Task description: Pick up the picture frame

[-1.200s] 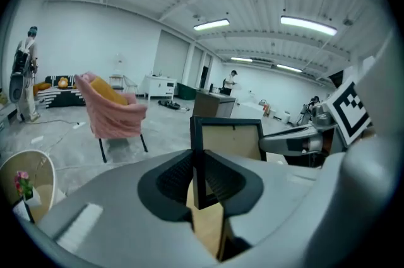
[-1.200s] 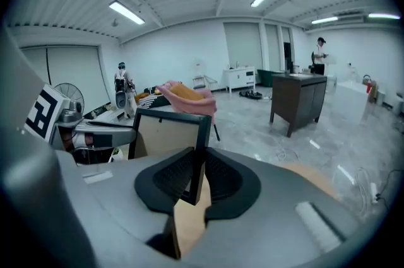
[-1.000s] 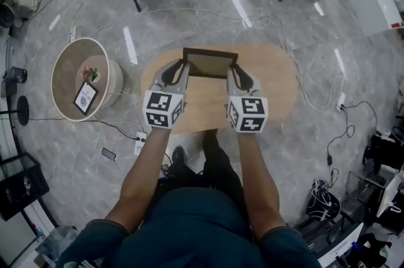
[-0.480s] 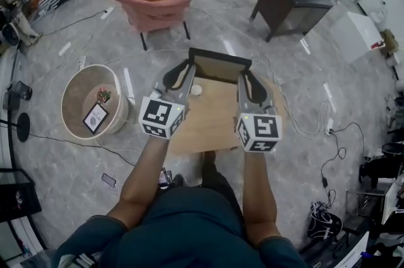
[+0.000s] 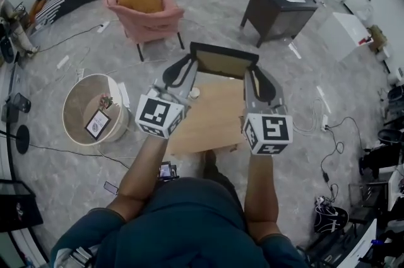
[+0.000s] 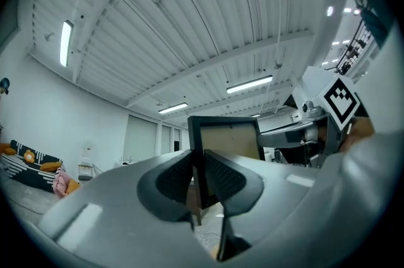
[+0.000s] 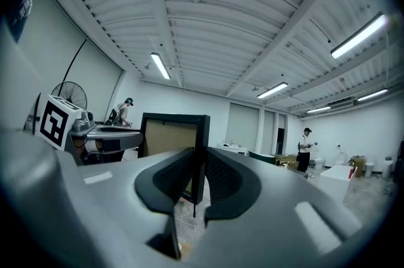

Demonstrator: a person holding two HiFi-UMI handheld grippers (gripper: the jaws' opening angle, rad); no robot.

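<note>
1. Grey marbled floor (image 5: 76, 153): open on all sides of the work area, with thin cables trailing across it.
2. Dark brown square desk (image 5: 278, 5) and pink armchair (image 5: 145, 8) with an orange cushion: both stand beyond the table, well apart from it.
3. Light wooden table with rounded ends (image 5: 208, 128): directly ahead of the person. One small white round object (image 5: 194, 93) lies near its far left edge.
4. Round cream tub (image 5: 72, 103): on the floor, left of the table. It contains a small framed card (image 5: 96, 123) and a small sprig of flowers (image 5: 105, 100). The print on the card is too small to read.
5. Black-bordered rectangular picture frame with a brown board panel (image 5: 224, 62): held in the air, upright, with the panel facing the person. In the head view it sits over the table's far edge and is clear of the tabletop.
6. Left gripper (image 5: 187, 66): pads closed narrow on the frame's left side bar, as confirmed in the left gripper view (image 6: 198, 166), where the frame (image 6: 230, 137) rises beyond the pads.
7. Right gripper (image 5: 252, 74): pads clamped on the frame's right side bar (image 7: 198, 172), with the frame (image 7: 170, 134) extending to the left.
8. Marker cubes: black-and-white square patterns only, with no legible text.
</note>
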